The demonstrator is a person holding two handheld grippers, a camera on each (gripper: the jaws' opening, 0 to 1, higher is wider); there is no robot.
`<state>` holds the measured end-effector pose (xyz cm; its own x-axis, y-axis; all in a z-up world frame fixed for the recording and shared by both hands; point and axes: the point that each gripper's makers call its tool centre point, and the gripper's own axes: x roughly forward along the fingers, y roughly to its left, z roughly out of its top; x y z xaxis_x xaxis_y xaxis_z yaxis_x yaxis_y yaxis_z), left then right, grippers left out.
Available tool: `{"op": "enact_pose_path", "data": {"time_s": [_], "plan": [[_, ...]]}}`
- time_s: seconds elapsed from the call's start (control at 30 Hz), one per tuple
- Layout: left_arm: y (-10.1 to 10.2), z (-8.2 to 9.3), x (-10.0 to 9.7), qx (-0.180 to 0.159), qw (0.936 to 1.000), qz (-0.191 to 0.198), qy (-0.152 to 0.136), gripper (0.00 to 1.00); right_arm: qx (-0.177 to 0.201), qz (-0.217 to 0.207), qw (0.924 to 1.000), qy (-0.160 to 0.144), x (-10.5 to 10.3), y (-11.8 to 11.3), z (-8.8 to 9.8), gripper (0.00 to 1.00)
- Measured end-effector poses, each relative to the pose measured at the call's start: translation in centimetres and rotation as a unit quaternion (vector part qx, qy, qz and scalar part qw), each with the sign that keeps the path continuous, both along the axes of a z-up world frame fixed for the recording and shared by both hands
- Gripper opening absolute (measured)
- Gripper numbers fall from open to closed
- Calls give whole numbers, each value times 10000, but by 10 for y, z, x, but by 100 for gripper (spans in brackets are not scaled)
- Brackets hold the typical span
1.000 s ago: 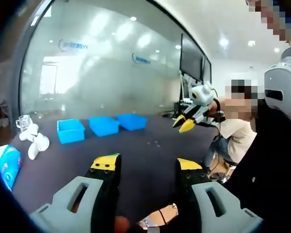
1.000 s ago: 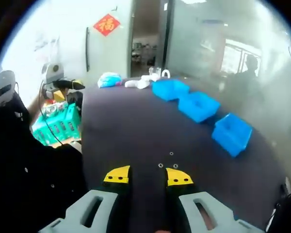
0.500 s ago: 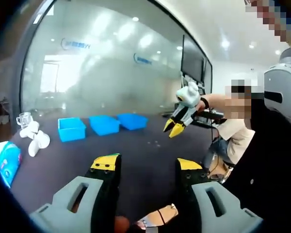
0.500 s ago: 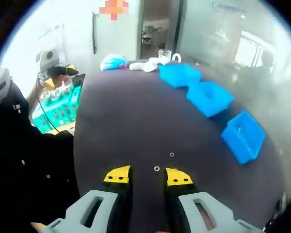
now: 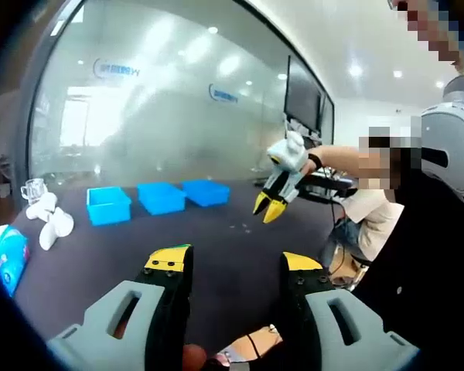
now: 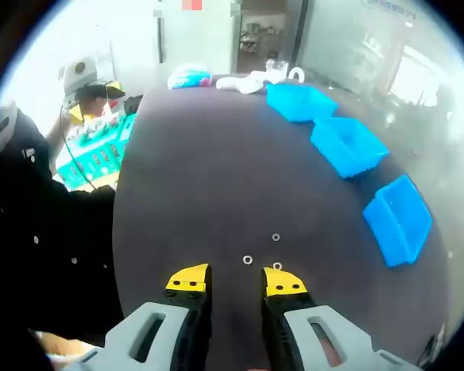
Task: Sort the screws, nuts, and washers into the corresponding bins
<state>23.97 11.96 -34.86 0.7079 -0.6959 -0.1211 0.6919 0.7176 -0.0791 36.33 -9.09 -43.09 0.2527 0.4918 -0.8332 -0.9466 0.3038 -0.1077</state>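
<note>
Three small metal parts lie on the dark table: a washer [image 6: 247,260] just ahead of my right gripper [image 6: 236,280], another part [image 6: 277,266] by its right tip, and a third [image 6: 275,237] a little farther. The jaws stand a narrow gap apart with nothing between them. Three blue bins [image 6: 298,102] [image 6: 348,145] [image 6: 400,219] run in a row along the far right. In the left gripper view, my left gripper [image 5: 235,263] is open and empty near the table's edge. The right gripper [image 5: 267,209] hangs over the parts [image 5: 236,226], with the bins [image 5: 161,197] behind.
A blue packet [image 6: 189,75] and white objects [image 6: 247,81] sit at the table's [image 6: 185,170] far end. A green crate [image 6: 100,143] stands off the table's left side. A person [image 5: 375,209] sits to the right, beyond the table.
My right gripper has dropped lower and closer to the small parts, which now lie right at its tips. The left gripper has stayed almost still.
</note>
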Motion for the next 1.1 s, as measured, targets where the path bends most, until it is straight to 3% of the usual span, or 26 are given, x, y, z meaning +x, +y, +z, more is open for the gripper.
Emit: {"op": "enact_pose_path", "data": {"time_s": [0.1,0.53,1.1], "plan": [[-1,-2,-1,11,10000,-38,36,42,-161,133,9997,137,2,3,-5,21],[4,-7,-2,-6,9999,44,112,42,-718,622,9953,188,7,6,-22,20],[9,-8,-1,-33,9998,98,141,42,-872,857,9922,258,13,9,-25,17]]}}
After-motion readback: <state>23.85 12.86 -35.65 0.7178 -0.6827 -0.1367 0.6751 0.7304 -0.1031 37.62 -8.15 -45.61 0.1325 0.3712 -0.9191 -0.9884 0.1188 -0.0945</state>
